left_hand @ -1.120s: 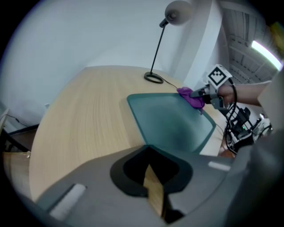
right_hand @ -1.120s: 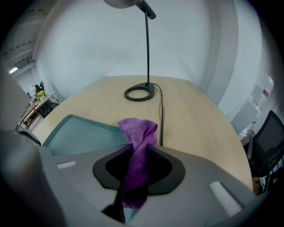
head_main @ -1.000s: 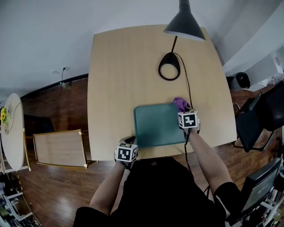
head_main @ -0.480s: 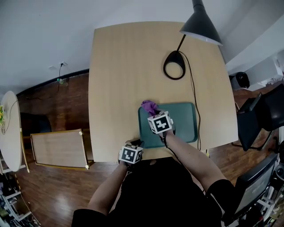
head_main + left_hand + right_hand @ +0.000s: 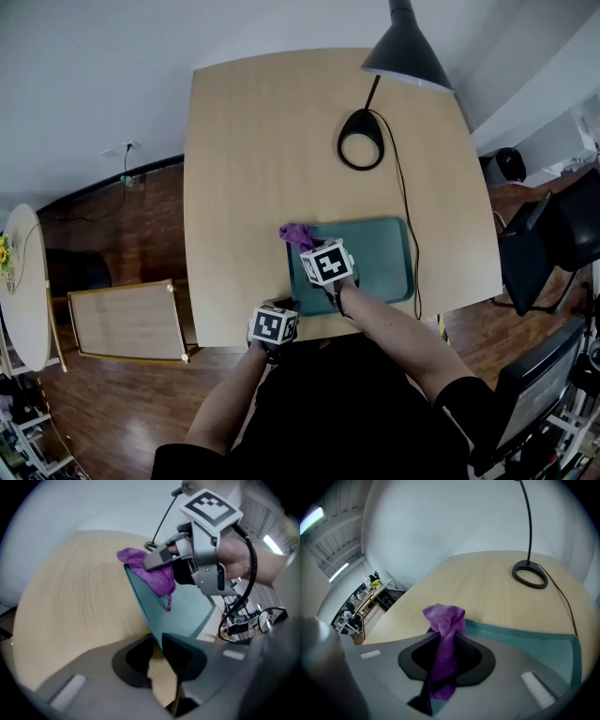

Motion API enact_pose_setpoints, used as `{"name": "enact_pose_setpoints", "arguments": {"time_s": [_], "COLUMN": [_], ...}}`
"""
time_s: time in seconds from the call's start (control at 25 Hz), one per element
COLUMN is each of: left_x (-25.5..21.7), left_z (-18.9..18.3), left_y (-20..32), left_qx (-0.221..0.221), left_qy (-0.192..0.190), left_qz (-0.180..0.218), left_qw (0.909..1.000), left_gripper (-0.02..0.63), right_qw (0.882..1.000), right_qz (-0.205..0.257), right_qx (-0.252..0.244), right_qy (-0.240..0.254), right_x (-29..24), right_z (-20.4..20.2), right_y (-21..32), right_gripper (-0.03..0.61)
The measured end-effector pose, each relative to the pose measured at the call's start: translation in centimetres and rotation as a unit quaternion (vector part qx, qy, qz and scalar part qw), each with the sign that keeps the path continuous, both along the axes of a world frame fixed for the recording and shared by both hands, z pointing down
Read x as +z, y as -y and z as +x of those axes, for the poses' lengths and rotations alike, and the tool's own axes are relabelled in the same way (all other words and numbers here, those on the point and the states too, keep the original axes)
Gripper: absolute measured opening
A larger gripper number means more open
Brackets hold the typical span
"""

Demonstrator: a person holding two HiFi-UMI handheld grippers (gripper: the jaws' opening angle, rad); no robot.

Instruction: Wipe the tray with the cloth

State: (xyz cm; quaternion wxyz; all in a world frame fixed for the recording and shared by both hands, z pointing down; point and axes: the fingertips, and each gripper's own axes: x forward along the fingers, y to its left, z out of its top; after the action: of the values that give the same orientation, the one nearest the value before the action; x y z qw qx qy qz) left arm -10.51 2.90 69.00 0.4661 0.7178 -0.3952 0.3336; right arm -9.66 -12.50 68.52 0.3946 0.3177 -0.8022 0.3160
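A teal tray (image 5: 380,258) lies at the near side of the wooden table (image 5: 262,141). My right gripper (image 5: 309,246) is shut on a purple cloth (image 5: 296,232) and holds it at the tray's far left corner, where the cloth bulges over the rim. In the right gripper view the cloth (image 5: 445,620) runs up between the jaws of that gripper (image 5: 445,656), above the tray (image 5: 525,637). My left gripper (image 5: 281,305) sits at the tray's near left corner. In the left gripper view that corner of the tray (image 5: 187,616) goes in between the nearly closed jaws of the left gripper (image 5: 158,645).
A black ring-shaped lamp base (image 5: 360,141) stands behind the tray, its shade (image 5: 405,52) hanging over the table's far right. Its cable (image 5: 408,234) runs along the tray's right side and off the near edge. A dark chair (image 5: 548,244) stands right of the table.
My right gripper has swept the cloth from the tray's far right corner across to its far left corner. The left gripper has stayed at the near left corner.
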Motion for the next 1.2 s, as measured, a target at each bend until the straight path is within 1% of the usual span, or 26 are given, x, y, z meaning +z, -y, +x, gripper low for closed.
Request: {"name": "enact_pose_setpoints", "arguments": {"time_s": [0.12, 0.24, 0.48, 0.6, 0.68, 0.8, 0.92, 1.04, 1.2], "left_x": [0.3, 0.5, 0.7, 0.8, 0.7, 0.6, 0.6, 0.5, 0.1], "left_z": [0.1, -0.1, -0.3, -0.3, -0.1, 0.0, 0.0, 0.3, 0.0], "left_y": [-0.2, -0.1, 0.2, 0.1, 0.2, 0.4, 0.5, 0.4, 0.7], "left_qx": [-0.008, -0.015, -0.026, -0.032, -0.032, -0.031, -0.035, -0.034, -0.035], "left_qy": [-0.003, 0.0, 0.006, 0.01, 0.012, 0.013, 0.011, 0.008, 0.009], "left_qz": [0.0, 0.0, 0.004, 0.005, 0.006, 0.009, 0.01, 0.01, 0.015], "left_qw": [1.0, 0.9999, 0.9996, 0.9994, 0.9994, 0.9994, 0.9993, 0.9994, 0.9992], "left_gripper": [0.083, 0.081, 0.08, 0.078, 0.078, 0.077, 0.077, 0.077, 0.077], "right_qw": [0.999, 0.997, 0.986, 0.981, 0.979, 0.977, 0.979, 0.985, 0.993], "right_qz": [0.009, 0.012, 0.024, 0.022, 0.025, 0.028, 0.022, 0.013, 0.004], "right_qx": [0.03, 0.073, 0.154, 0.183, 0.192, 0.196, 0.189, 0.158, 0.108], "right_qy": [-0.013, -0.022, -0.054, -0.062, -0.065, -0.075, -0.078, -0.066, -0.051], "right_x": [0.0, -0.2, 0.4, 0.3, 0.0, -0.1, 0.1, 0.2, 0.3], "right_z": [4.4, 9.7, 21.6, 25.6, 27.1, 27.4, 25.3, 21.0, 13.7], "right_y": [1.1, 2.1, 3.6, 3.9, 4.1, 3.9, 3.0, 1.5, -0.4], "right_gripper": [0.083, 0.083, 0.081, 0.081, 0.081, 0.081, 0.081, 0.081, 0.081]}}
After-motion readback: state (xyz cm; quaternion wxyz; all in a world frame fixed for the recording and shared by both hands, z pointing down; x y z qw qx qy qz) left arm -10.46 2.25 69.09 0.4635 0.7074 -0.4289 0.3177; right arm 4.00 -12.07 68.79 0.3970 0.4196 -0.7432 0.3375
